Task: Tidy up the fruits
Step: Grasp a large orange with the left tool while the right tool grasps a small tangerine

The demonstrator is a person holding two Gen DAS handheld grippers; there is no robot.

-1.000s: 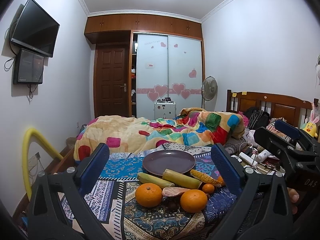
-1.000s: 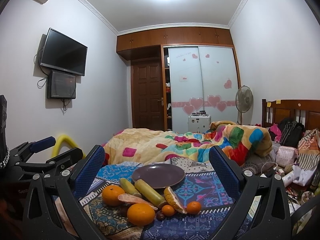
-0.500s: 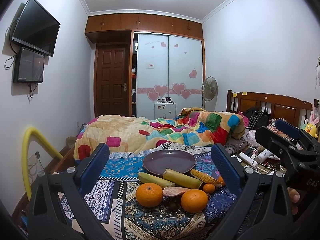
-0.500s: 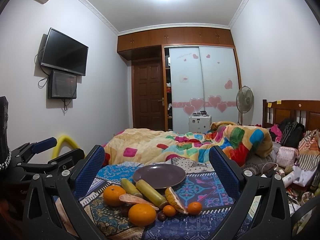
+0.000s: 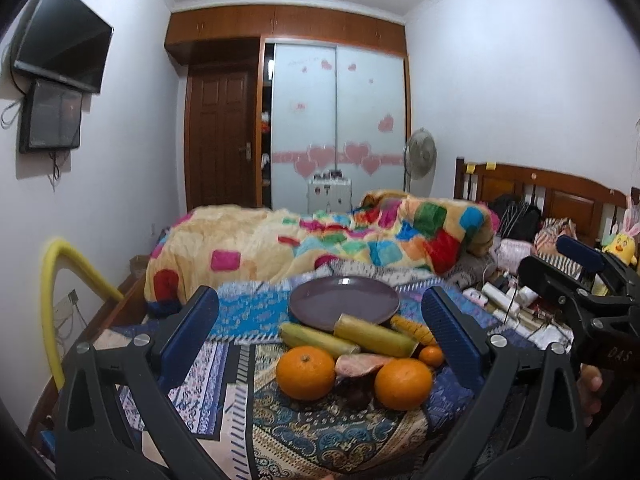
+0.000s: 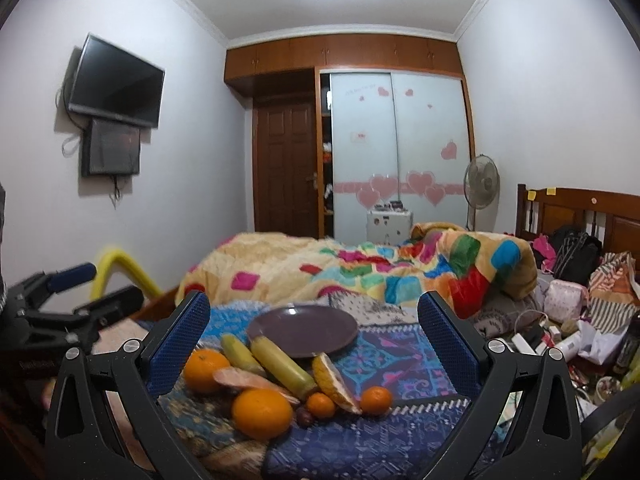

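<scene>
Left gripper: spread wide and released, nothing between its blue pads; it hung above the near edge of the bed, pointing at the fruit.
Right gripper: likewise released and carrying nothing, its blue pads well apart on either side of the fruit pile.
Plate: a dark purple dish lying flat on the patterned cloth, beyond the fruit as seen from both grippers, with nothing resting in its middle.
Large oranges: one sat closest to the left gripper, ahead and slightly left of centre; a second lay ahead and to the right, nearer the right-hand finger.
Small oranges: one and another lay ahead of the right gripper, just right of the pile.
Long yellow-green fruits: two lay side by side between the oranges and the plate, the farther ends reaching the plate's rim.
Peeled wedge: a yellow-orange piece leaned beside the long fruits, just ahead of the right gripper's centre.
Pinkish slice: tucked between the two large oranges.
Quilt: a colourful patchwork heap far beyond the plate.
</scene>
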